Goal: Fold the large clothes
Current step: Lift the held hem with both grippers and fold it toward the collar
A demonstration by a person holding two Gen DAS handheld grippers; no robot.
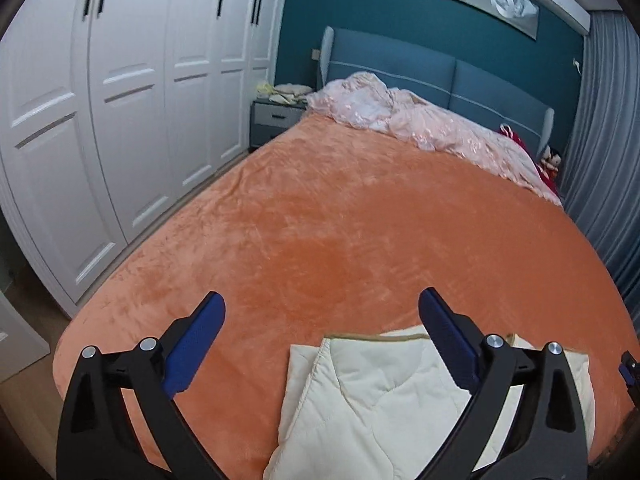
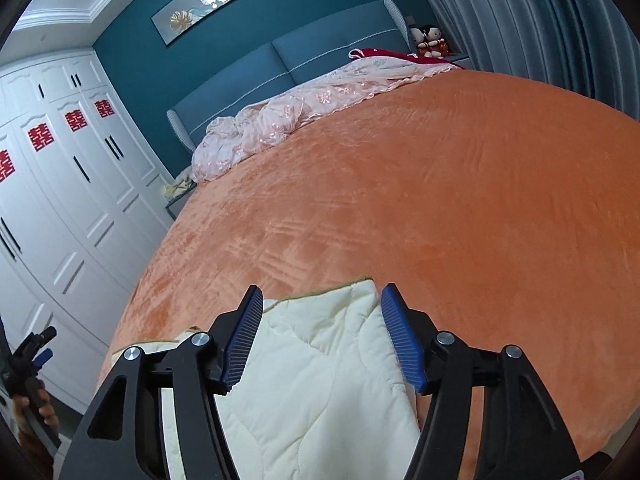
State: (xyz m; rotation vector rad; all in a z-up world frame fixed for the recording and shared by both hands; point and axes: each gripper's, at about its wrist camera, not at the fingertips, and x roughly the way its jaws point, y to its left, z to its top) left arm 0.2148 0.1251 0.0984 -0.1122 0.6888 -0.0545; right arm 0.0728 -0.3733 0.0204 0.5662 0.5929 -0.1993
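A cream quilted garment (image 1: 372,396) lies folded on the orange bedspread (image 1: 340,220) near the bed's foot edge. My left gripper (image 1: 322,316) is open wide above the bed, its right finger over the garment's far edge, holding nothing. In the right wrist view the same garment (image 2: 320,364) lies under and between the fingers of my right gripper (image 2: 322,304), which is open and holds nothing. The left gripper (image 2: 34,352) also shows at the far left of that view, off the bed's side.
A crumpled pink duvet (image 1: 420,124) lies along the blue headboard (image 1: 440,72). White wardrobes (image 1: 120,100) line the left side. A nightstand (image 1: 276,120) stands by the headboard. Grey curtains (image 2: 540,20) hang on the right. The orange bedspread (image 2: 440,200) stretches ahead.
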